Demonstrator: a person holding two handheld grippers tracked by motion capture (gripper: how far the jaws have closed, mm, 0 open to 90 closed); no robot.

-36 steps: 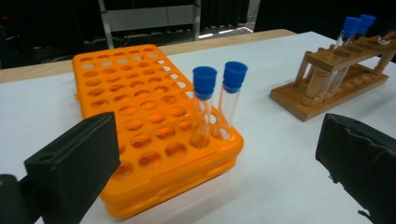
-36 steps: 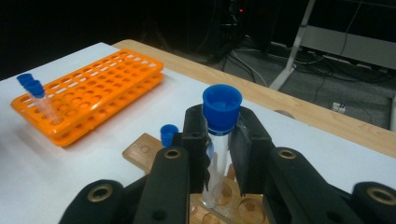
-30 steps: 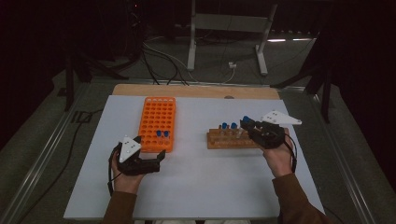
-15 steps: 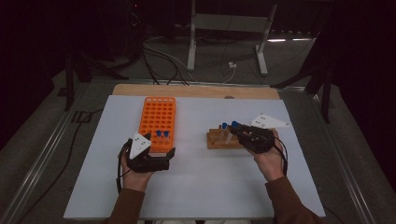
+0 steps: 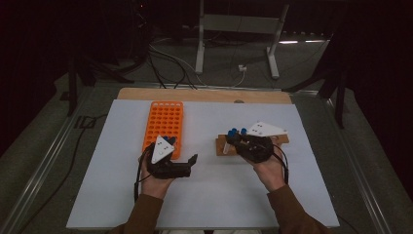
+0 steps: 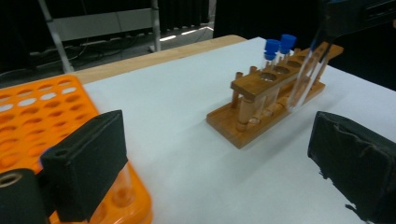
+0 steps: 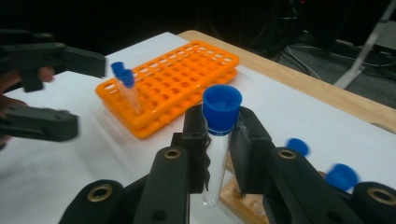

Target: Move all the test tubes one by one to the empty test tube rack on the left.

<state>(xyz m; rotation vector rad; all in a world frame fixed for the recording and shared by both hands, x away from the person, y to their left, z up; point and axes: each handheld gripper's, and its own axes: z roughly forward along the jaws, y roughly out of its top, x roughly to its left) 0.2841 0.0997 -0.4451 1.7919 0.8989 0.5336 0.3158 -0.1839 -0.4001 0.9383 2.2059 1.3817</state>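
My right gripper (image 7: 219,135) is shut on a clear test tube with a blue cap (image 7: 222,109), held upright. In the high view the right gripper (image 5: 230,142) hangs over the left end of the wooden rack (image 5: 220,149), where two blue-capped tubes (image 6: 275,46) stand. An orange rack (image 5: 163,122) lies to the left with two capped tubes (image 7: 125,84) in its near corner. My left gripper (image 5: 191,165) stands open beside the orange rack's near end and points at the wooden rack (image 6: 261,93). Its jaws have just been closing a little, with nothing between them.
Racks and hands rest on a white sheet (image 5: 204,195) over a table with a wooden strip (image 5: 204,95) at the far edge. Metal rails (image 5: 44,165) run along both sides. A stand's legs and cables (image 5: 234,63) sit on the floor beyond.
Both hands have drawn toward the middle. The right gripper carried its tube leftward along the wooden rack. The left gripper slid right, away from the orange rack's corner.
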